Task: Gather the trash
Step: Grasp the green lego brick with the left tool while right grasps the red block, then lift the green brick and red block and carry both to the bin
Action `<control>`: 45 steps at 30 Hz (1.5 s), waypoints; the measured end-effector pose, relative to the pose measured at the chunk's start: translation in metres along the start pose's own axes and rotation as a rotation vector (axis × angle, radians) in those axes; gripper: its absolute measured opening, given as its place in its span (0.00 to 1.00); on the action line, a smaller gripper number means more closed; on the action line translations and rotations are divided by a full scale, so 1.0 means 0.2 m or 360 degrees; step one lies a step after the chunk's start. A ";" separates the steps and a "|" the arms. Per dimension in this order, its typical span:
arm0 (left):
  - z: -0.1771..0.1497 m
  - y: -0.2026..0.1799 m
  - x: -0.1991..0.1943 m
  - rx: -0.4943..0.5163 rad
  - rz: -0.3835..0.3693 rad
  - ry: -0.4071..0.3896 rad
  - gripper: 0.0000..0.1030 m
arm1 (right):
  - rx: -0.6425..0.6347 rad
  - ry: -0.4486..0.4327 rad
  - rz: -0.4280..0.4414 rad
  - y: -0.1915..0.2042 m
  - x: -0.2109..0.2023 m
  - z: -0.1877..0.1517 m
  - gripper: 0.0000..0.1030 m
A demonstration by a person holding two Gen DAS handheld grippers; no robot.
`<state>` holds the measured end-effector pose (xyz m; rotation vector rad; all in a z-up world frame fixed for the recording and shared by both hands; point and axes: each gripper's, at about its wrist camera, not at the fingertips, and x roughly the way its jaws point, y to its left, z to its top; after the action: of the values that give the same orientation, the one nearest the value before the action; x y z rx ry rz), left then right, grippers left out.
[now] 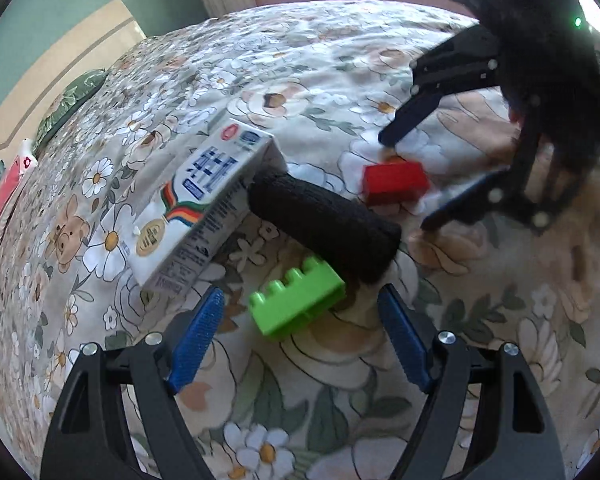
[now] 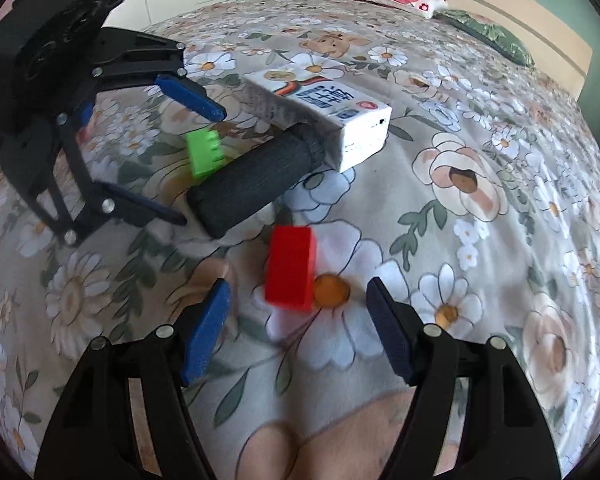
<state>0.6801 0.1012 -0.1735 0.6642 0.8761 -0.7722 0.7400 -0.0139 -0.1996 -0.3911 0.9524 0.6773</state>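
A white milk carton (image 1: 204,200) is lying on its side, touching a black roll (image 1: 324,224); green brick (image 1: 296,304) and red brick (image 1: 394,182) are sitting nearby.

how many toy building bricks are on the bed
2. The green brick lies beside the black roll, just ahead of the left gripper. The red brick lies apart, ahead of the right gripper. Others may be hidden.

Left wrist view: steeply downward, close over the floral bedspread (image 1: 300,60), facing the headboard side. Right wrist view: same steep tilt, from the opposite flank. Shared: milk carton (image 1: 204,200) (image 2: 324,108), black roll (image 1: 324,224) (image 2: 256,180), both blocks, each other's gripper.
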 end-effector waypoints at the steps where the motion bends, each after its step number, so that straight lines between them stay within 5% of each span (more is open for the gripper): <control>1: 0.00 0.01 0.01 -0.0021 -0.0008 -0.0009 0.78 | 0.0004 -0.0011 0.0004 0.00 0.01 0.01 0.68; 3: 0.01 0.01 0.02 -0.0019 -0.0038 -0.0012 0.67 | -0.0003 -0.0027 0.0004 0.00 0.02 0.02 0.66; 7: 0.00 0.01 0.05 -0.0023 -0.0075 0.0011 0.61 | 0.0002 -0.0036 0.0006 -0.02 0.03 0.02 0.57; 11: -0.02 0.01 0.05 -0.0103 -0.0068 0.0006 0.48 | 0.0029 -0.0053 0.0007 -0.03 0.03 0.02 0.42; 17: -0.04 -0.03 0.03 -0.0207 0.0033 -0.0004 0.46 | 0.0051 -0.0067 0.0006 -0.02 0.02 0.00 0.20; 28: -0.12 -0.11 -0.17 -0.0358 0.0199 -0.0073 0.46 | 0.0059 -0.0100 -0.0018 0.06 -0.13 -0.04 0.20; 35: -0.07 -0.24 -0.47 -0.0380 0.0356 -0.0106 0.46 | 0.0044 -0.0184 -0.0082 0.14 -0.47 -0.02 0.20; 45: 0.13 -0.64 -1.29 -0.0428 0.0657 -0.0180 0.46 | -0.0009 -0.0338 -0.0253 0.41 -1.42 -0.07 0.20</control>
<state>0.4810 0.0903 0.0349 0.5320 0.6925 -0.3107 0.5633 -0.0627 0.0320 -0.3872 0.7102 0.5643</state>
